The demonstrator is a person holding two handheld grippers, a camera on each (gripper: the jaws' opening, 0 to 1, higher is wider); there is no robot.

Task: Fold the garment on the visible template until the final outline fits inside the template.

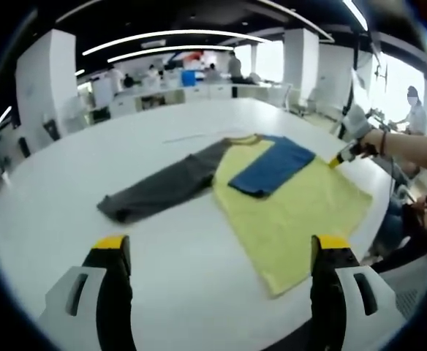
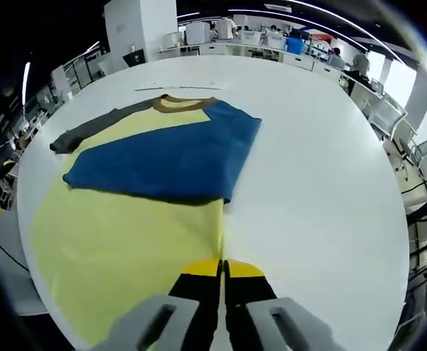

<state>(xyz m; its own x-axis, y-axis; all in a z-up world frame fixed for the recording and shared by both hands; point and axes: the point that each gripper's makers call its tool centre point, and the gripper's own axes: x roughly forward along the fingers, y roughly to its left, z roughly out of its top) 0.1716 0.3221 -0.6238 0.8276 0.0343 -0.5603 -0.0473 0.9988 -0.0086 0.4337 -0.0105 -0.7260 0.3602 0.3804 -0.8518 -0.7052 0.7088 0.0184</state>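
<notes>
Pinching the yellow edge of the shirt with our right claw, jaws pressed together, our left claw spread wide above the white bench, blue sleeve folded across the body, grey sleeve outstretched.

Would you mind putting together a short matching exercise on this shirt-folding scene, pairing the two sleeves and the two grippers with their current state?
Column A:
1. blue sleeve
2. grey sleeve
3. left gripper
4. right gripper

Column B:
a. jaws closed on the edge of the yellow shirt body
b. folded across the yellow shirt body
c. jaws wide apart, holding nothing
d. stretched out flat on the white table

Pairs: 1-b, 2-d, 3-c, 4-a
</notes>
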